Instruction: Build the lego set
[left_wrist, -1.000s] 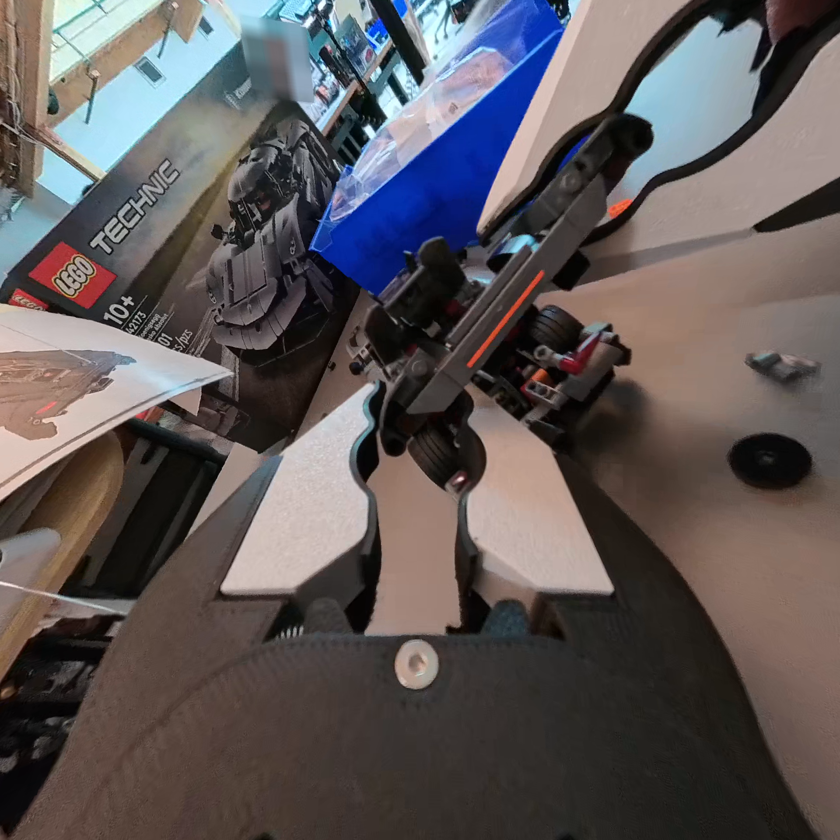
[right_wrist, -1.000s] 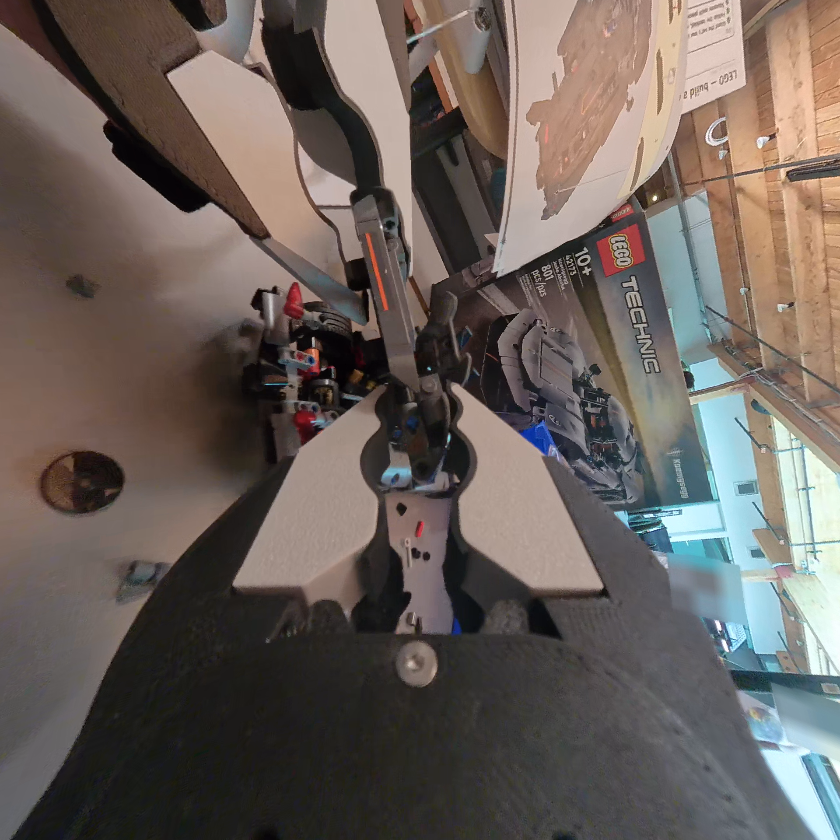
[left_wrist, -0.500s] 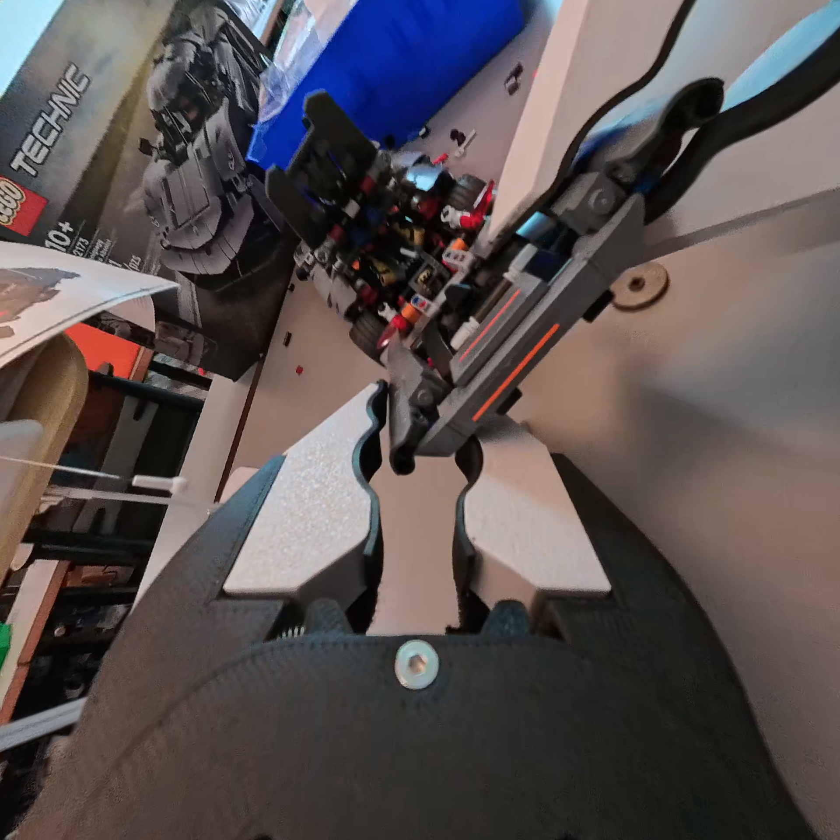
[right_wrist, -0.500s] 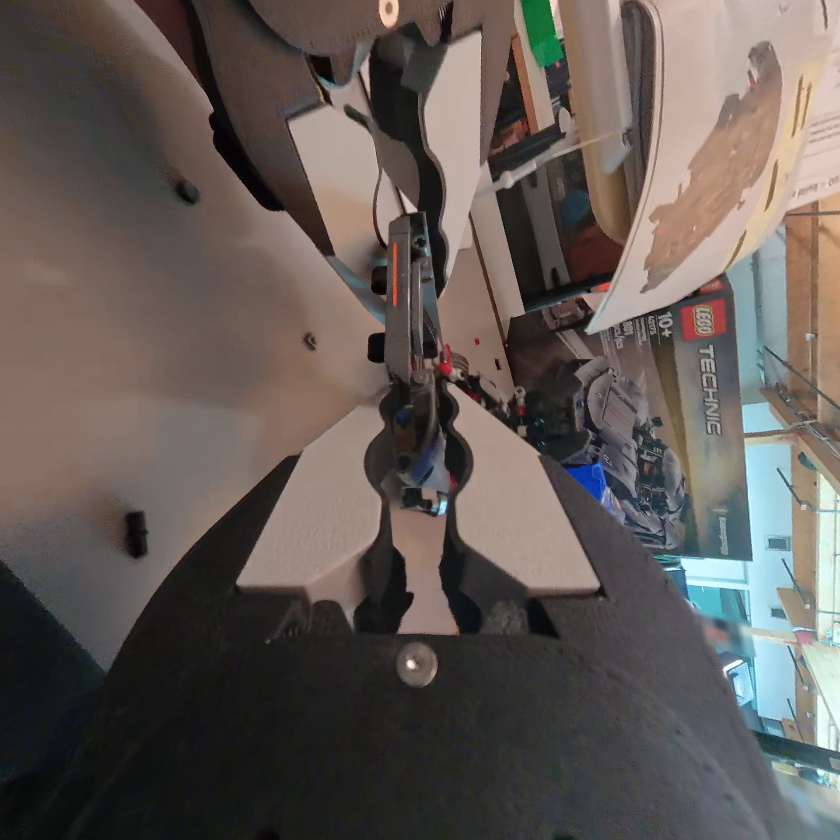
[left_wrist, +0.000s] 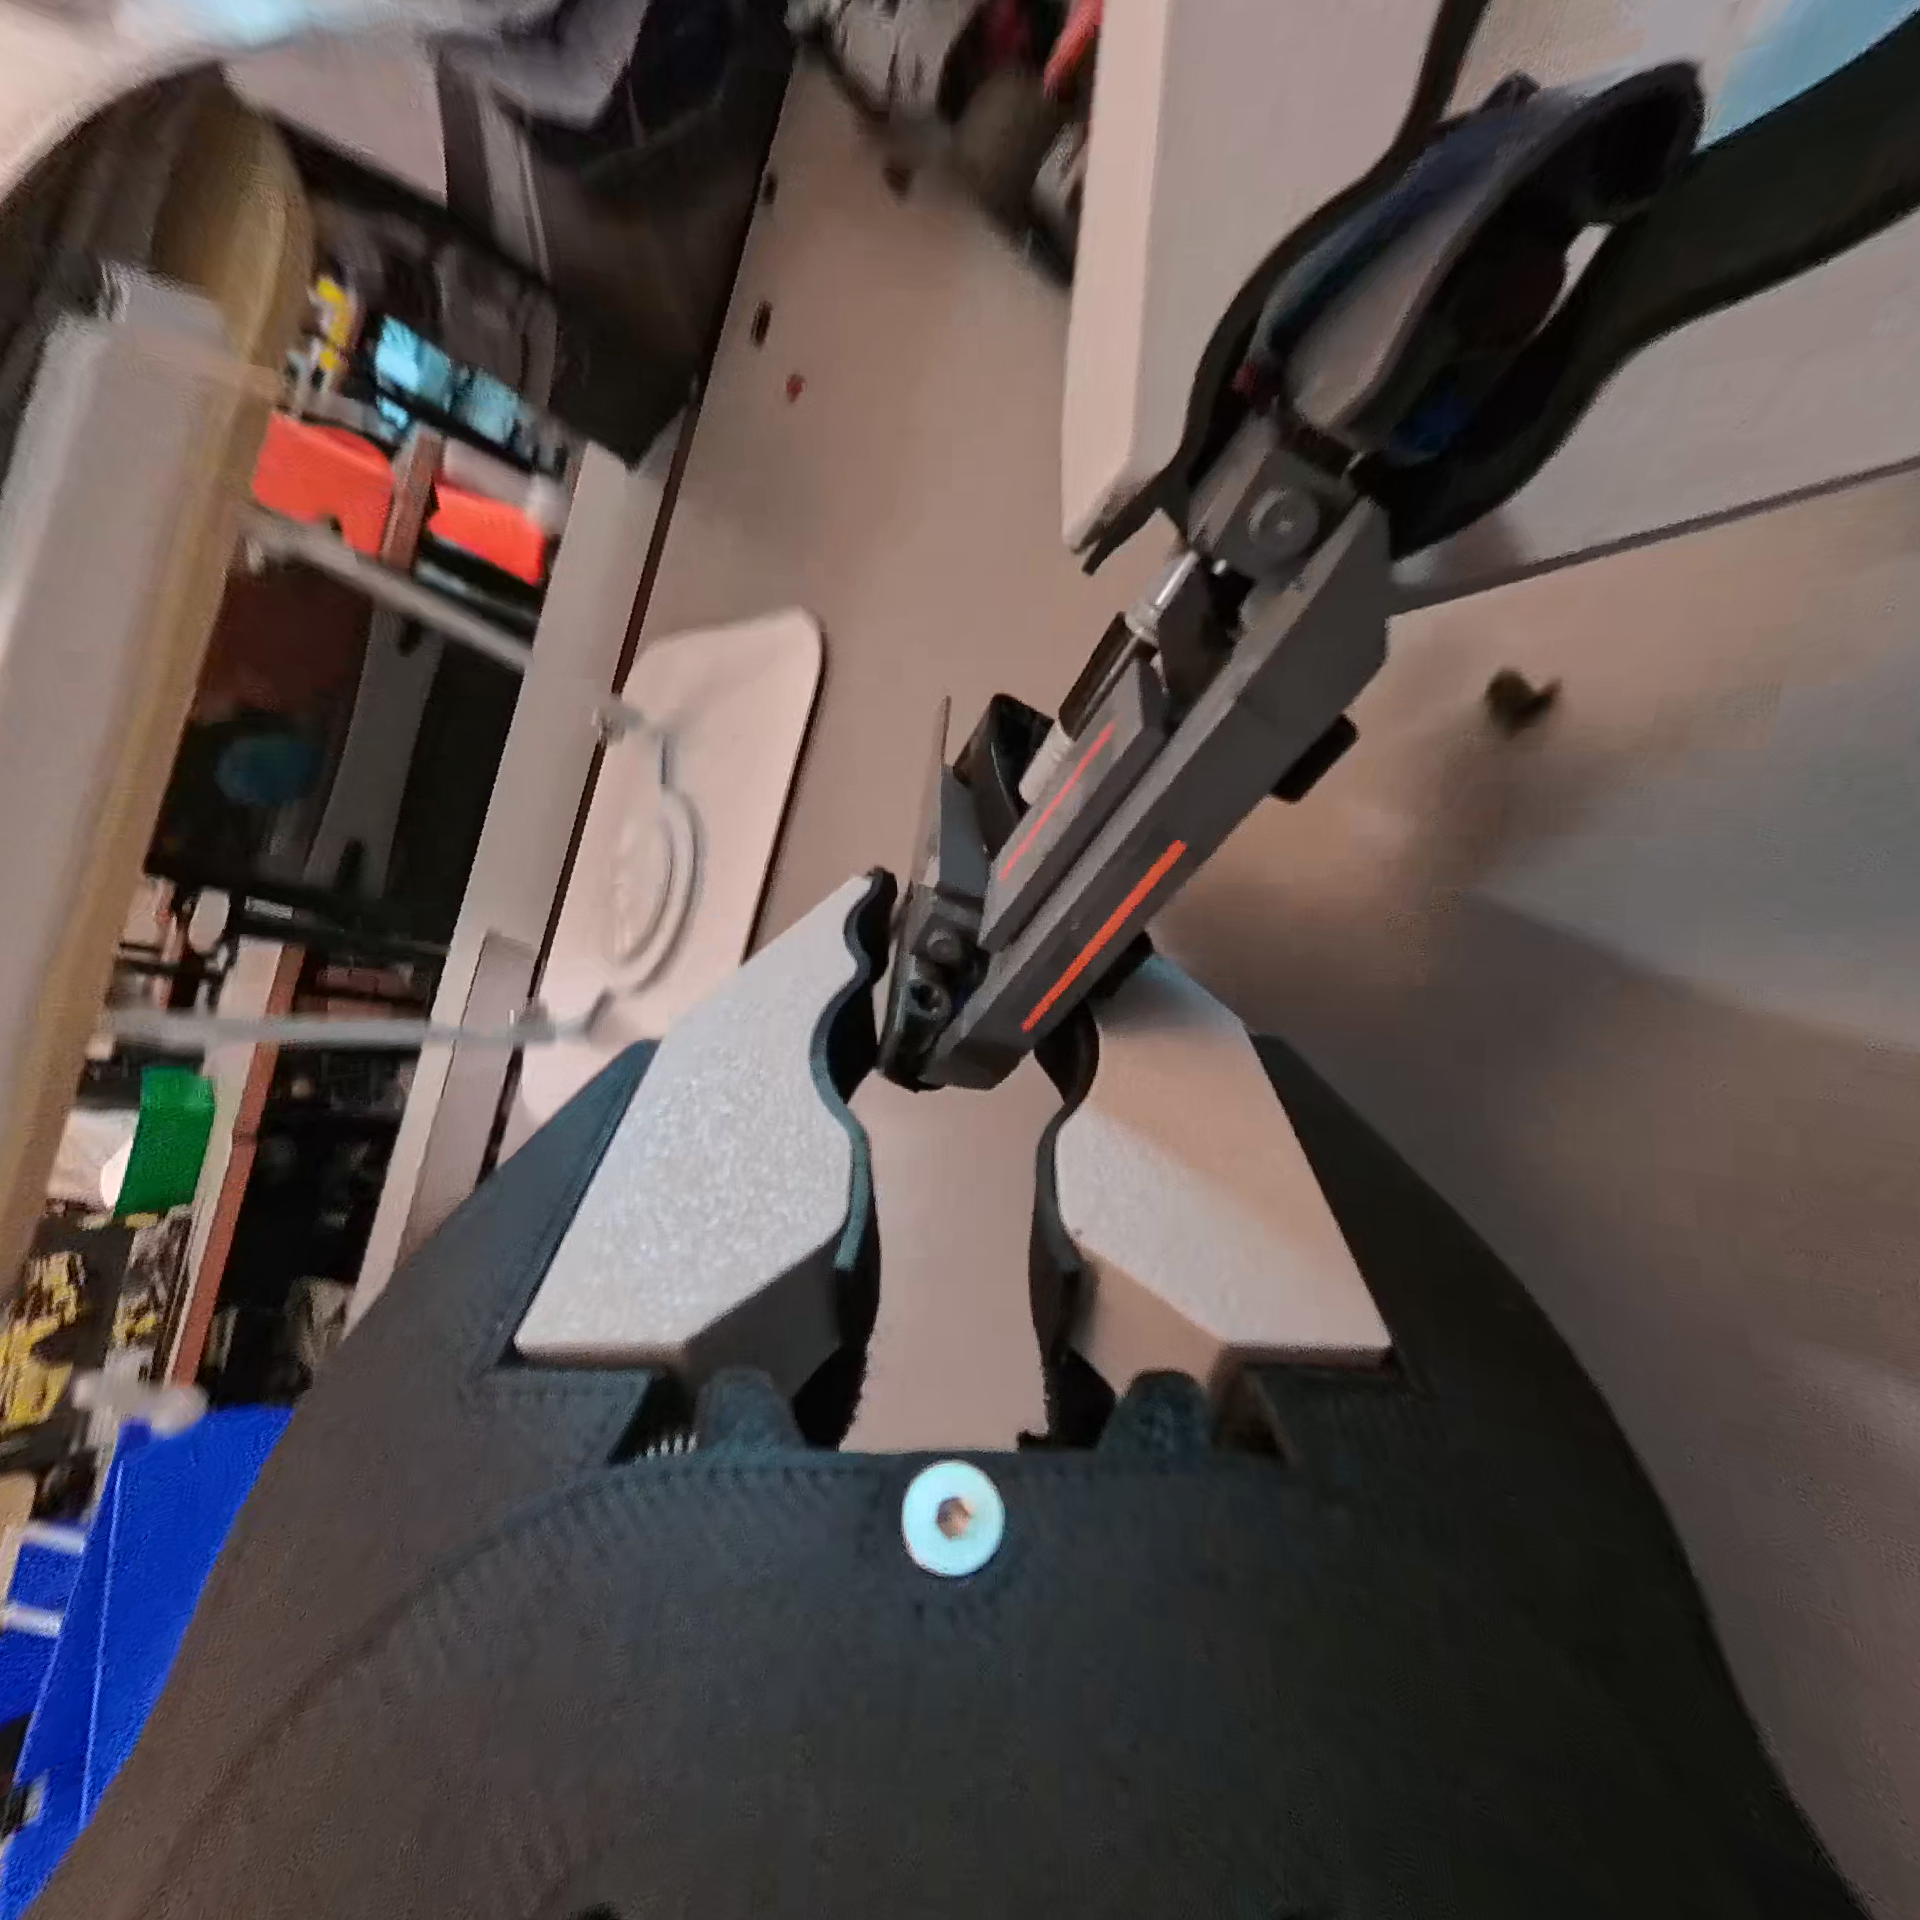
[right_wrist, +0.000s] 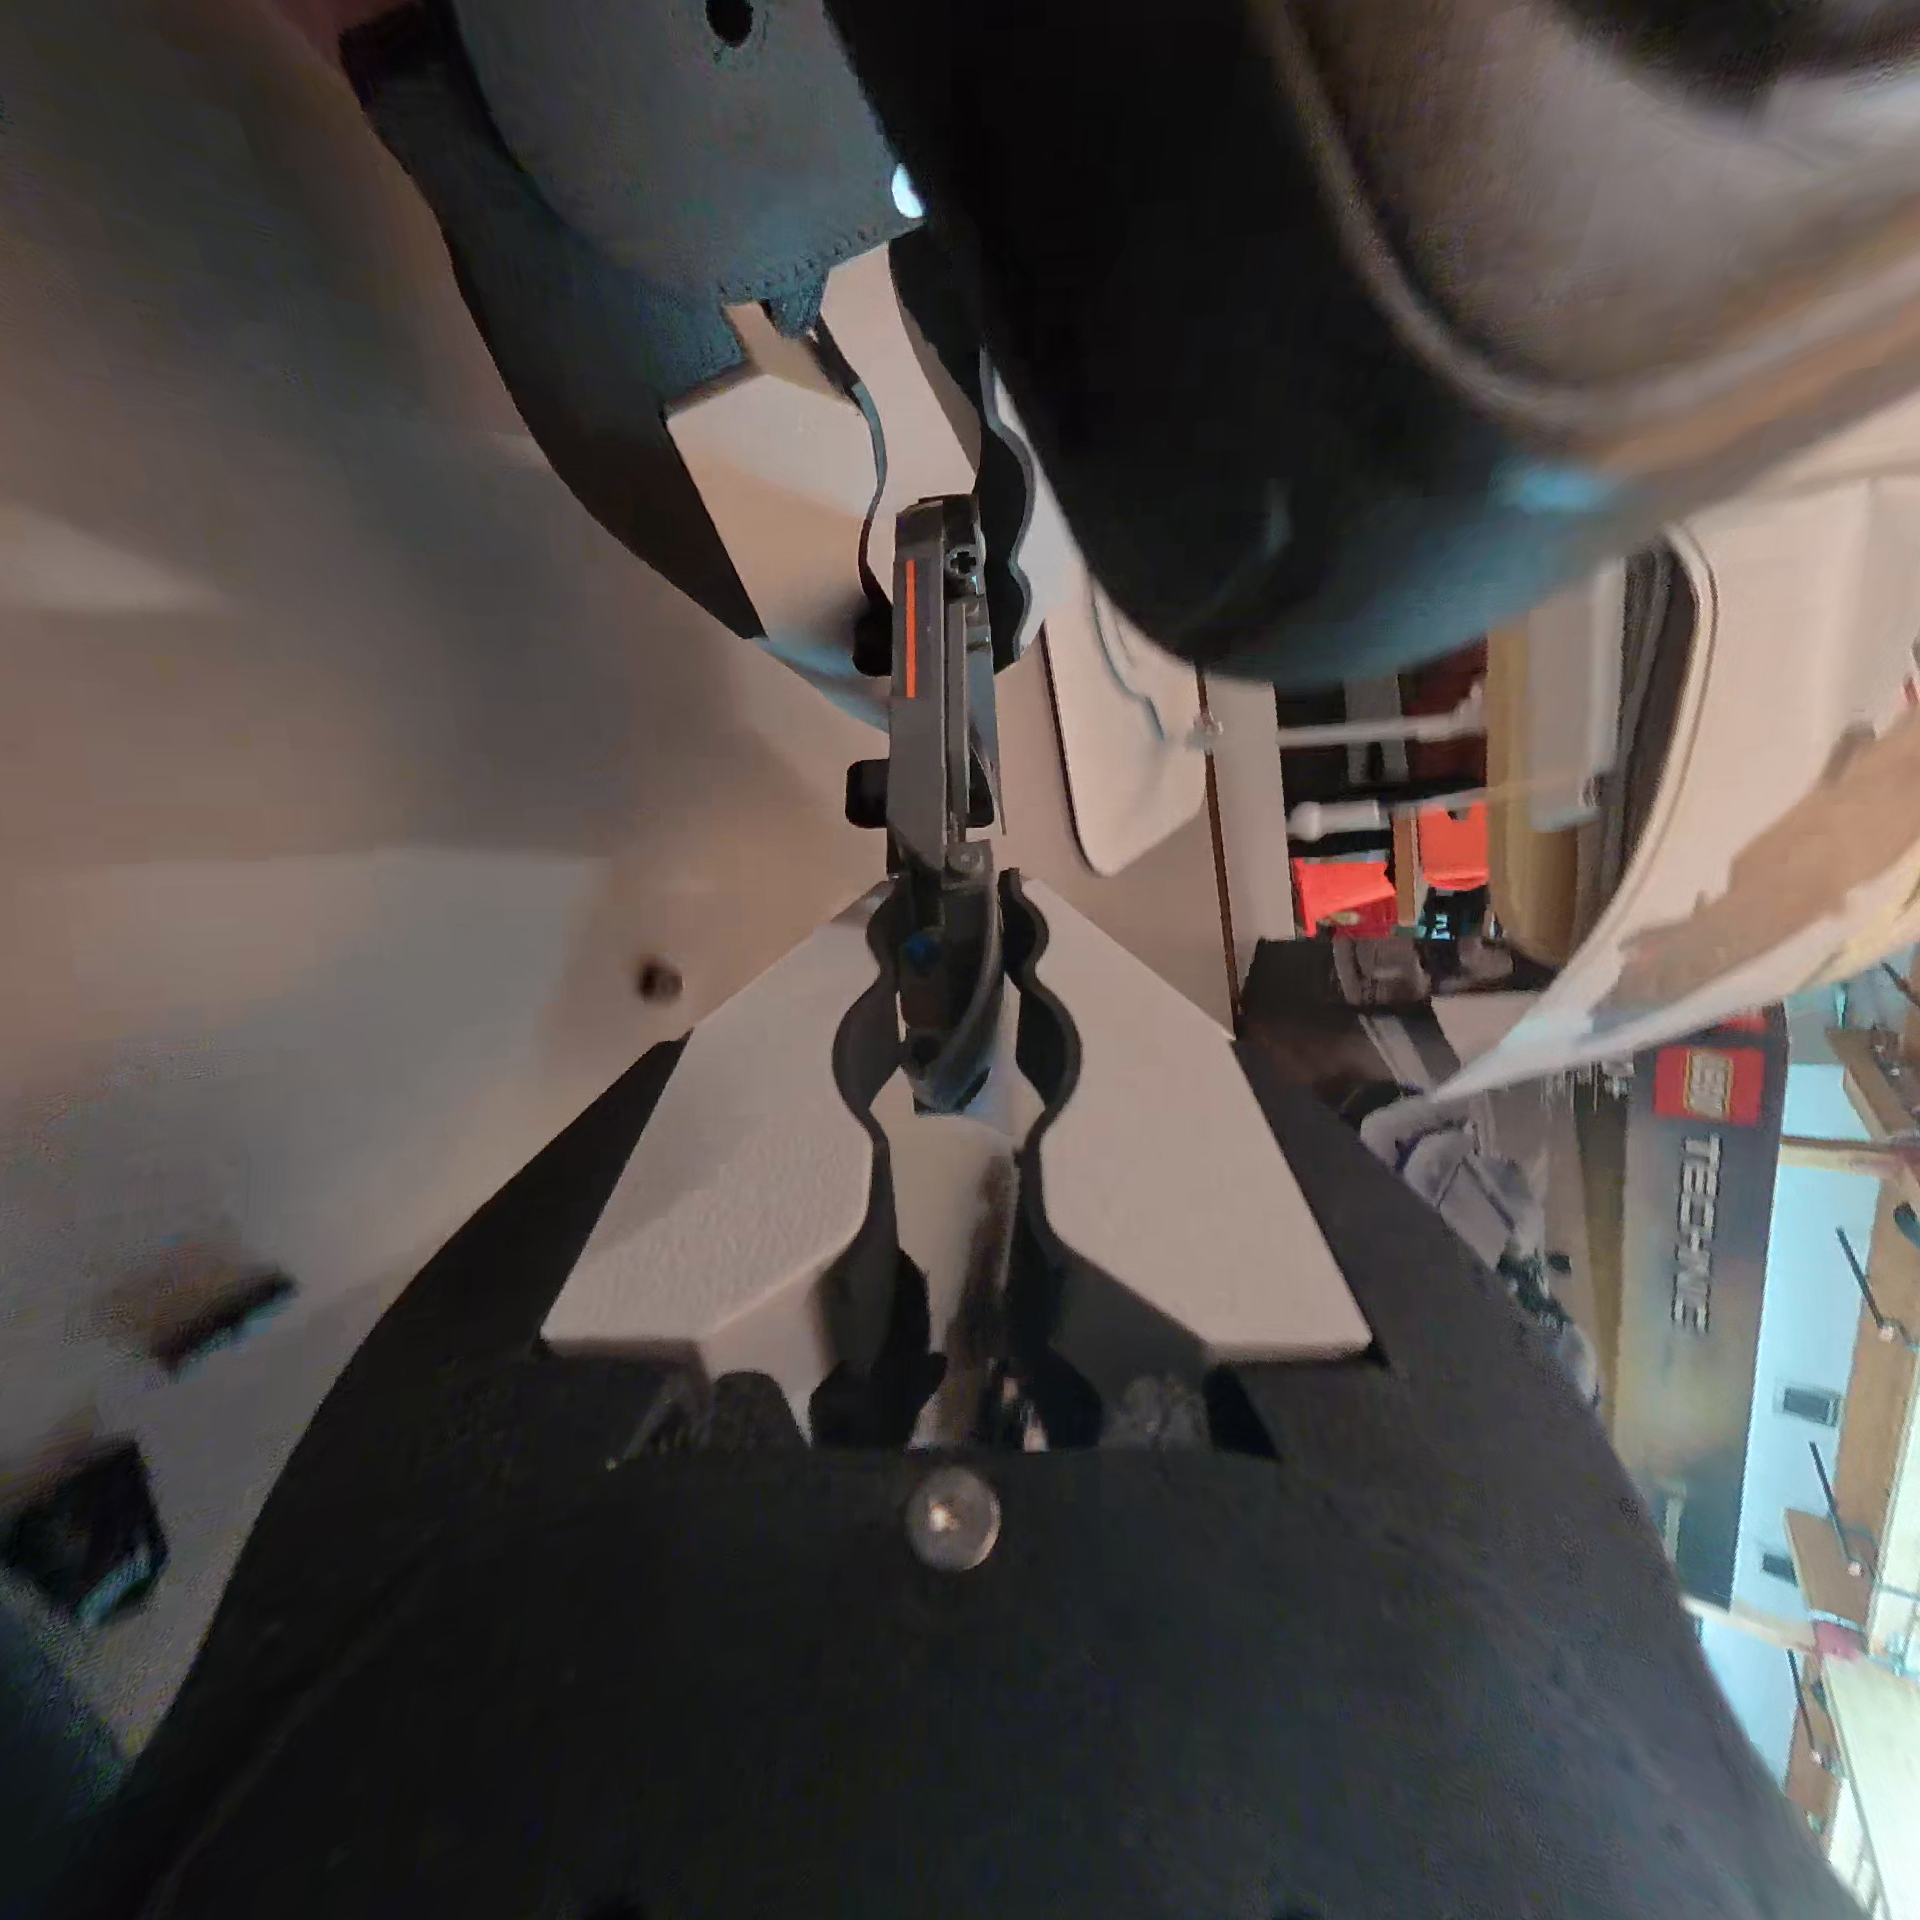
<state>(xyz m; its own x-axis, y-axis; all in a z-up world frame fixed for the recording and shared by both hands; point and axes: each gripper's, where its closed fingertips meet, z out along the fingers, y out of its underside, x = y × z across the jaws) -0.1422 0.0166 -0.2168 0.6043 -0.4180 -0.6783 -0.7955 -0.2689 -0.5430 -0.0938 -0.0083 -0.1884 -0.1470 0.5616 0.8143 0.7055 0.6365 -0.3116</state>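
A long dark grey lego panel assembly with orange stripes (left_wrist: 1122, 862) is held in the air between both grippers, above the white table (left_wrist: 1558, 1195). My left gripper (left_wrist: 977, 977) is shut on its near end, the fingertips (left_wrist: 831, 966) clamping a black pinned part. My right gripper (left_wrist: 1382, 343) grips the far end at the upper right. In the right wrist view, the right gripper (right_wrist: 945, 987) is shut on the assembly's dark end with blue pins. The striped panel (right_wrist: 920, 707) runs up to the left gripper (right_wrist: 925, 561).
Small loose dark pieces lie on the table (left_wrist: 1517, 691) (right_wrist: 657, 977) (right_wrist: 197, 1309). The lego box (right_wrist: 1694, 1195) and instruction booklet (right_wrist: 1714, 831) stand at the right. A blue bin (left_wrist: 104, 1558) and orange bins (left_wrist: 416, 488) sit past the table edge. The blurred car model (left_wrist: 987, 62) is at the top. Spacing between my two grippers at the tips: around 7 cm.
Both grippers have swung together with the panel assembly, away from the car model, which has slid up to the top edge of the left view. The lego box has left the left wrist view.
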